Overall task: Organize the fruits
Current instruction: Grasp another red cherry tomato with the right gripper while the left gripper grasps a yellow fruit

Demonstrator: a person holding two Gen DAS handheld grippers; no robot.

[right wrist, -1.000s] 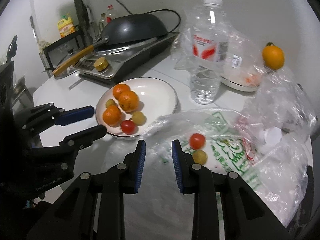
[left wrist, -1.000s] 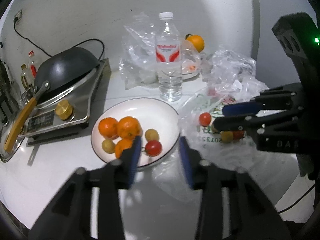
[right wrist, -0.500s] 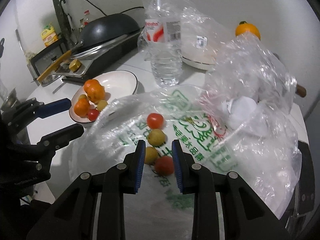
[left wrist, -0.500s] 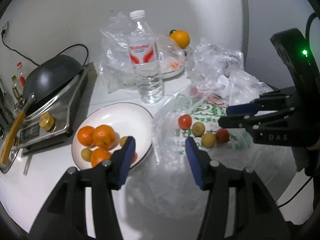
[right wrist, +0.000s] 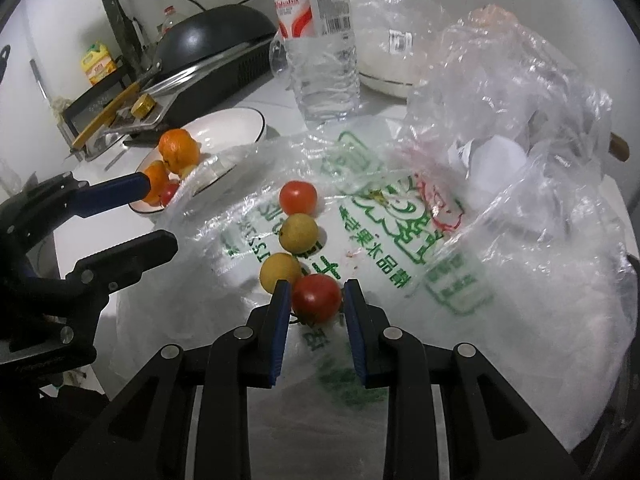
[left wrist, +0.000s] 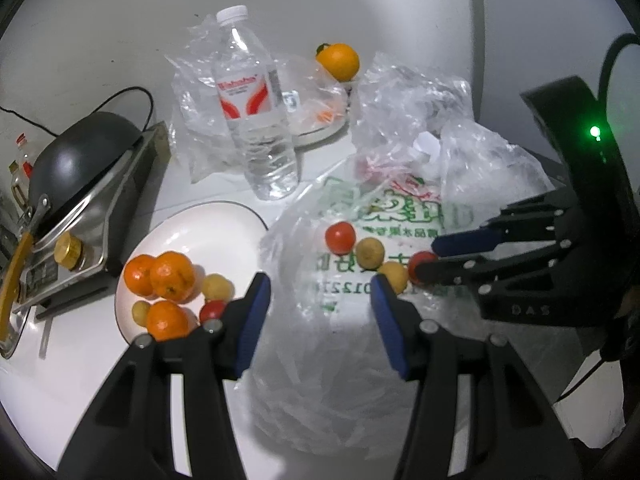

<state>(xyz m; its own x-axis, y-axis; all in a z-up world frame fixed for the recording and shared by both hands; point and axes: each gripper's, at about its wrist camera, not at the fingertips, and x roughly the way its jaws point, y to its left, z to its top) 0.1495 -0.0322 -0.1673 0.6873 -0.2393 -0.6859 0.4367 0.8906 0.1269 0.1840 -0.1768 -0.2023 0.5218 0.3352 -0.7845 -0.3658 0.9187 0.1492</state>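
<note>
In the left wrist view, the left gripper point(left wrist: 320, 300) is filling the bottom of the frame with its two blue-padded fingers standing wide apart and holding nothing, hovering over a crumpled clear plastic bag point(left wrist: 320, 344) with green print. At lower left a white plate point(left wrist: 208, 236) is sitting on the white table point(left wrist: 60, 392), carrying three oranges point(left wrist: 172, 276), small yellow fruits and a red tomato that is peeking out just beside the left finger. In the middle of the frame, on the plastic bag, a red tomato point(left wrist: 340, 237) and two yellow fruits point(left wrist: 370, 253) are lying in a short diagonal line. At the right end of that line the right gripper point(left wrist: 430, 258) is reaching in from the right edge, its fingers set on either side of a second red tomato point(left wrist: 420, 264). A water bottle point(left wrist: 256, 120) is standing upright in the upper middle, with a lone orange point(left wrist: 338, 61) behind it and a black pan on a stove at left. In the right wrist view, the right gripper point(right wrist: 316, 300) is rising from the bottom centre, its blue pads a little apart and bracketing the near red tomato point(right wrist: 317, 298) closely on both sides; whether the pads are pressing on it I cannot tell. Just above, the yellow fruits point(right wrist: 298, 233) and the far tomato point(right wrist: 298, 198) are lining up toward the frame's centre. At left the left gripper point(right wrist: 154, 210) is standing open near the plate point(right wrist: 232, 128).
</note>
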